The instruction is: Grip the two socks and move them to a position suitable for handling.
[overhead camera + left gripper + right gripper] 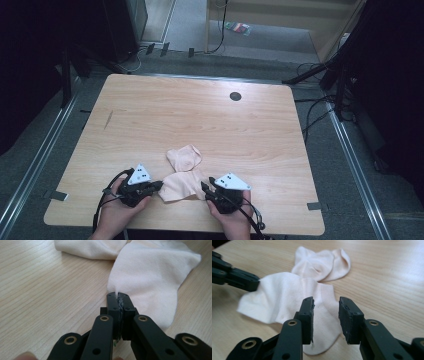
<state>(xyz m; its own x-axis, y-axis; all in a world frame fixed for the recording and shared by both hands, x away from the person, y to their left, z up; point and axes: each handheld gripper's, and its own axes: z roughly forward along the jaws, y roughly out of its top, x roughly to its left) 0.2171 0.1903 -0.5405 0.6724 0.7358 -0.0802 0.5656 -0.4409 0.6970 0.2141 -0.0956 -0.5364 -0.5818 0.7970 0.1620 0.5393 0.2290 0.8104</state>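
While the high view shows both socks near the counter's (150,110) front edge, the left claw (117,295) view alone shows its jaws clenched on the near sock's (181,185) edge. Over that sock's other end, the right claw (326,305) stands released, fabric between its jaws untouched. Partly cut off there, the far sock (184,157) lies just behind.
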